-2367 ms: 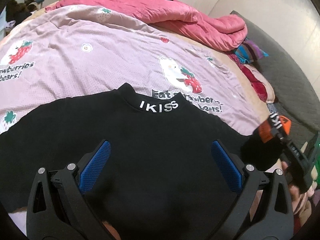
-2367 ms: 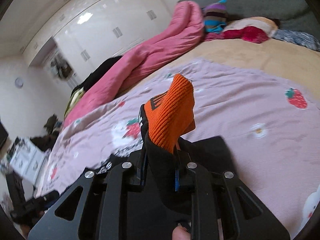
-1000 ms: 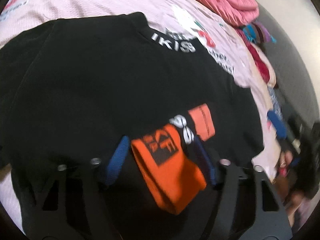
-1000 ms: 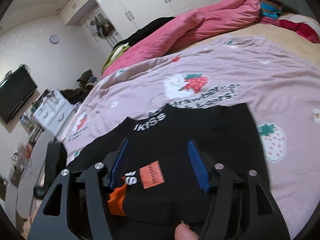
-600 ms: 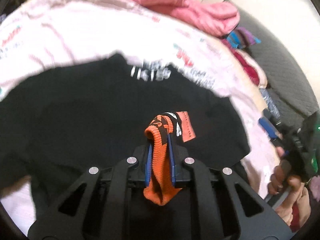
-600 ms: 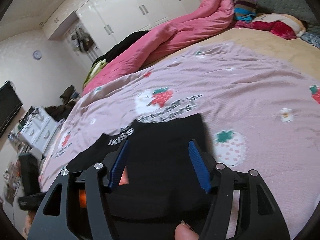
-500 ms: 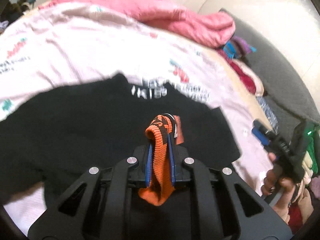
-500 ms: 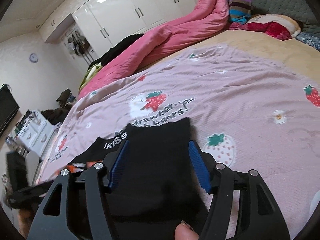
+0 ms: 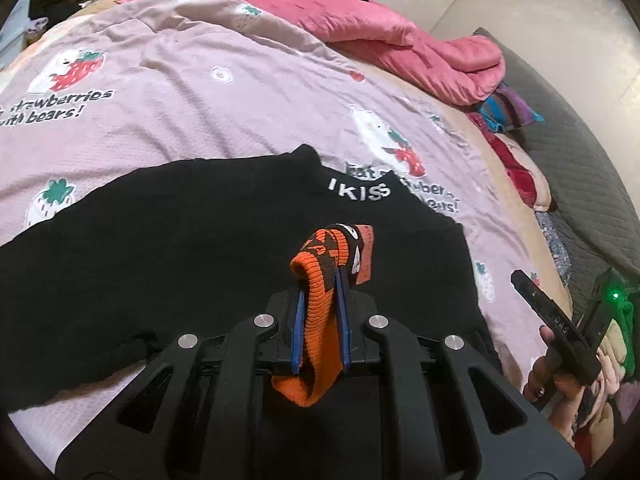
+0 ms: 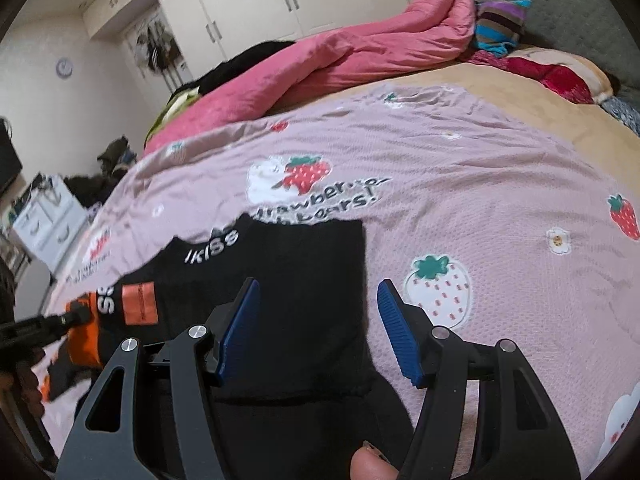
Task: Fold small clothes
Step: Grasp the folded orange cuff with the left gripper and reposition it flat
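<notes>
One black sweater point(image 9: 200, 240), orange cuff point(image 9: 320, 280) pinched in left gripper point(image 9: 320, 304).

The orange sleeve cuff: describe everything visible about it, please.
The orange cuff is ribbed knit, ending a black sleeve of the black top spread on the strawberry-print sheet. A black pattern, white lettering and an orange patch sit near it. The left tool is shut on it, holding it above the top; its end droops toward the camera. The right tool is open, apart.
</notes>
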The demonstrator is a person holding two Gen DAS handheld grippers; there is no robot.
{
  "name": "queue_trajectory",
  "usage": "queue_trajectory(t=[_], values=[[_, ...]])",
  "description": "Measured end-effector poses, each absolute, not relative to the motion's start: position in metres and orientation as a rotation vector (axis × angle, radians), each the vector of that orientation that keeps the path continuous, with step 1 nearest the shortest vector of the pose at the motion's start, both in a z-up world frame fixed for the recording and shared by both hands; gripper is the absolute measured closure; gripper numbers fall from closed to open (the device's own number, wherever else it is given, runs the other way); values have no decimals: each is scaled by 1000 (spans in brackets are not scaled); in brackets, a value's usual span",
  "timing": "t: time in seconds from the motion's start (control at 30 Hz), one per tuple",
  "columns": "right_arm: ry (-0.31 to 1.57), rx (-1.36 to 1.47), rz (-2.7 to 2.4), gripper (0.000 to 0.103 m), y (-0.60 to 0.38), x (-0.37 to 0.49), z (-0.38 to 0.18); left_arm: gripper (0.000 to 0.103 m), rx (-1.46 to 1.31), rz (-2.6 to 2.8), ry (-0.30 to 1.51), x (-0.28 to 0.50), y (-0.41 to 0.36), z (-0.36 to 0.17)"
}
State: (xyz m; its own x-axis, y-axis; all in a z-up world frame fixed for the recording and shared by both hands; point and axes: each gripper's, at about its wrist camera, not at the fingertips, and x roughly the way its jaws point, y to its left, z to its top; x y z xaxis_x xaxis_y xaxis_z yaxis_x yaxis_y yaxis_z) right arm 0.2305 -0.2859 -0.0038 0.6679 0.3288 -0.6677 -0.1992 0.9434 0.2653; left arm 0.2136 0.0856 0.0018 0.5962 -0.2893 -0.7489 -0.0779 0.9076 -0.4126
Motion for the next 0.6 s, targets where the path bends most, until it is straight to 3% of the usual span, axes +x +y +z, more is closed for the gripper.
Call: queue_trajectory(t=[0.6], values=[[875,46,410,42,-240,228,-26,93,-344,-18,915,209,89,6]])
